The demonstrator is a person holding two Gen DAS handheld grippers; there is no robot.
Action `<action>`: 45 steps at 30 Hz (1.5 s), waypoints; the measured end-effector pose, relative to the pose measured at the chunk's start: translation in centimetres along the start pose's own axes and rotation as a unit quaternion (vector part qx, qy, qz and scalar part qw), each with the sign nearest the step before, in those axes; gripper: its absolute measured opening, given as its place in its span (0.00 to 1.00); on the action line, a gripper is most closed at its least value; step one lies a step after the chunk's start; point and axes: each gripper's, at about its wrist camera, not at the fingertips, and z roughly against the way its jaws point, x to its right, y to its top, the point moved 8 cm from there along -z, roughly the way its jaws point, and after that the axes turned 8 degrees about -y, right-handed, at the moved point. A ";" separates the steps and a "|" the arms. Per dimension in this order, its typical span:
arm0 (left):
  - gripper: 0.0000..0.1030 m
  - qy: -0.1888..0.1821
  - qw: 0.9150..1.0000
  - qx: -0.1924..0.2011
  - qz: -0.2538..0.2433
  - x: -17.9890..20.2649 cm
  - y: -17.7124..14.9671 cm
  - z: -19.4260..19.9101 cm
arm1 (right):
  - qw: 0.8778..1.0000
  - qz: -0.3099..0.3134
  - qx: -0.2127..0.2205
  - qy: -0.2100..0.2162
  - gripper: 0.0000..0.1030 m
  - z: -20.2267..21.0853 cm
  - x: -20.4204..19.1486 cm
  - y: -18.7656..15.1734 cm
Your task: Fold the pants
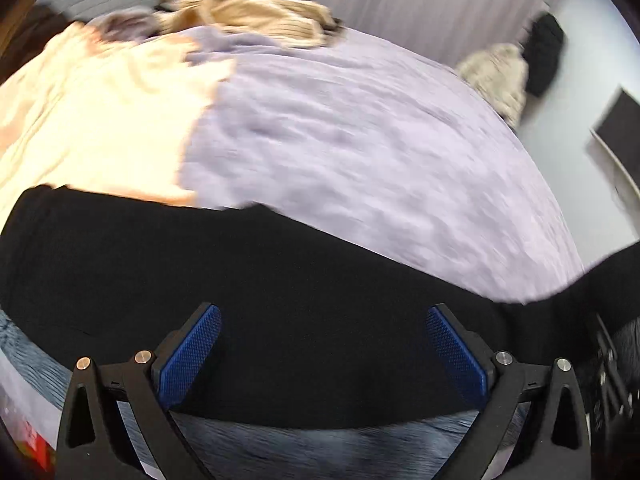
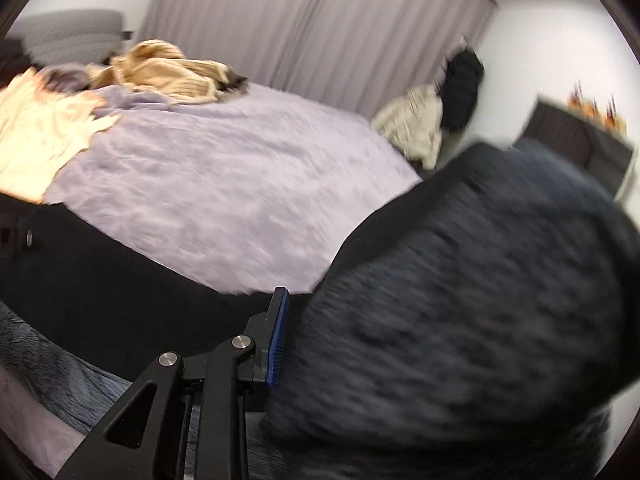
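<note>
Black pants [image 1: 240, 280] lie across the near edge of a bed with a lilac cover [image 1: 360, 140]. My left gripper [image 1: 323, 344] is open just above the black cloth, its blue pads [image 1: 192, 352] wide apart and empty. In the right wrist view the pants [image 2: 100, 280] run along the bed edge, and a lifted part with a dark fuzzy inside [image 2: 460, 300] fills the right half. My right gripper [image 2: 304, 336] is shut on that lifted pants cloth. Only its left finger [image 2: 276, 340] shows; the other is hidden behind the cloth.
A cream garment [image 1: 92, 120] lies at the bed's left. A tan knit pile [image 1: 256, 8] sits at the far end. A beige garment [image 2: 416, 128] and a black one [image 2: 462, 88] hang past the far right corner. Grey curtains [image 2: 320, 20] stand behind; a dark dresser [image 2: 576, 140] at right.
</note>
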 end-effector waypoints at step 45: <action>1.00 0.047 0.992 -0.074 -0.091 -2.2 -5.7 -3.8 | 0.876 -0.181 -0.156 0.420 0.88 -5.8 -8.9 0.1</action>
